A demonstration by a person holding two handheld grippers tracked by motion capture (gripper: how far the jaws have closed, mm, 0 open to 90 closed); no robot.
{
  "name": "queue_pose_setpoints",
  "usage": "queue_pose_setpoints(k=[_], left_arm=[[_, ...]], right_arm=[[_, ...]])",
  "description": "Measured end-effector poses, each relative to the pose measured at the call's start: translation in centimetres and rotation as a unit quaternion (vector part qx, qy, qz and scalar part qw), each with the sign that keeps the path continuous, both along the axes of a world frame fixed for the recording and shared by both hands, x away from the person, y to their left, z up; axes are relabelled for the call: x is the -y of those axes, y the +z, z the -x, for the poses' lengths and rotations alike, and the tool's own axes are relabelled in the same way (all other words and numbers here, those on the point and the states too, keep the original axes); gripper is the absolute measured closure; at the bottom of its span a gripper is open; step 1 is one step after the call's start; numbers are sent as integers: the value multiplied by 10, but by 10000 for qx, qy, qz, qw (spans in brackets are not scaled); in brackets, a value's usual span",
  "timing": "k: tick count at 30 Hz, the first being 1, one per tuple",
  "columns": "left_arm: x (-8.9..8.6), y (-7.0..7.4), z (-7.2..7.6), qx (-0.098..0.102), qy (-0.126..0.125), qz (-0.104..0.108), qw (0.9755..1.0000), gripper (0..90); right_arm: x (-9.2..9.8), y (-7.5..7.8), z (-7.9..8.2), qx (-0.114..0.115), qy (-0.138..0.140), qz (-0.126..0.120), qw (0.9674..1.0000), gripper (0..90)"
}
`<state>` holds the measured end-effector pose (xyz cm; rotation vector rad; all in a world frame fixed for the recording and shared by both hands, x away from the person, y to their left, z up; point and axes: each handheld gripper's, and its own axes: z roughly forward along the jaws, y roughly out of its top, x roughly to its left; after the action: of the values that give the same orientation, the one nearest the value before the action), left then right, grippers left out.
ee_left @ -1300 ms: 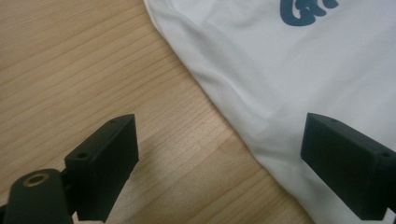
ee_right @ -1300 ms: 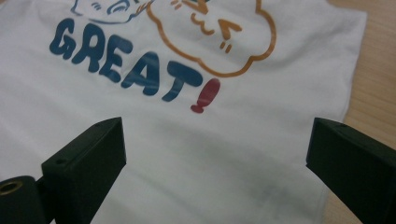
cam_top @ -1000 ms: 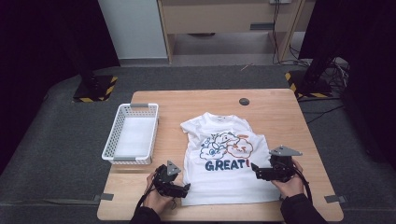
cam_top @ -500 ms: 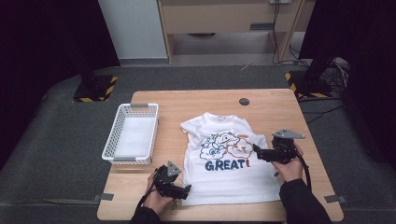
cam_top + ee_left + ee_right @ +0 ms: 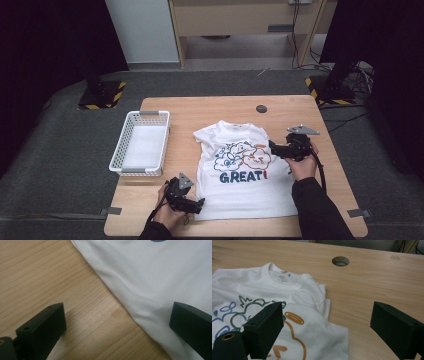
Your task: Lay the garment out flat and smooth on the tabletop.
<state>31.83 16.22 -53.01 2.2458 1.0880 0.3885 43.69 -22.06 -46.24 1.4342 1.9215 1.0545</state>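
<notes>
Jaws of the left gripper [image 5: 200,204] stand wide apart, having just been opening, and nothing is pinched between them. In the left gripper view one jaw sits over bare wood while the other sits over the white cloth, so the hem edge of the T-shirt [image 5: 160,282] runs through the gap without being pressed. Seen from the high view, this gripper rests at the T-shirt's [image 5: 239,172] lower left corner, held low by the person's left hand [image 5: 167,212].

Jaws of the right gripper [image 5: 271,148] are also apart, though they have just been closing a little. Nothing lies between them. In the right gripper view they frame the folded right sleeve edge of the T-shirt [image 5: 294,302] and the plain wood beside it. From the high view this gripper is at the T-shirt's right side, level with the cartoon print, in the person's right hand [image 5: 301,167].

The T-shirt lies flat, front up, on the bench [image 5: 210,107], collar pointing away from the person, with the word GREAT printed under the cartoon figures. Its right sleeve is tucked in over the body.

To the left of the T-shirt, apart from it, stands a white basket [image 5: 141,143]. Beyond the collar is a round cable hole [image 5: 261,108] in the wood.
</notes>
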Motion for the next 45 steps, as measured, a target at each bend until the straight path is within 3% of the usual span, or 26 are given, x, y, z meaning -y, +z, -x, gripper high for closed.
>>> queue_pose_setpoints(k=[15, 23, 29, 37, 45], left_arm=[[0, 0, 0, 4, -19, -3, 10000, 0], [0, 0, 0, 5, -34, -5, 10000, 0], [0, 0, 0, 9, -49, -4, 10000, 0], [1, 0, 0, 17, -42, 15, 10000, 0], [1, 0, 0, 19, -44, 18, 10000, 0]], right_arm=[[-7, -13, -42, -200, -76, 195, 9996, 200], [-9, -37, -66, -453, -158, 153, 9987, 256], [-16, -48, -75, -558, -115, 76, 9983, 289], [-25, -60, -81, -729, -148, 218, 9970, 439], [-26, -66, -84, -802, -117, 160, 9966, 608]])
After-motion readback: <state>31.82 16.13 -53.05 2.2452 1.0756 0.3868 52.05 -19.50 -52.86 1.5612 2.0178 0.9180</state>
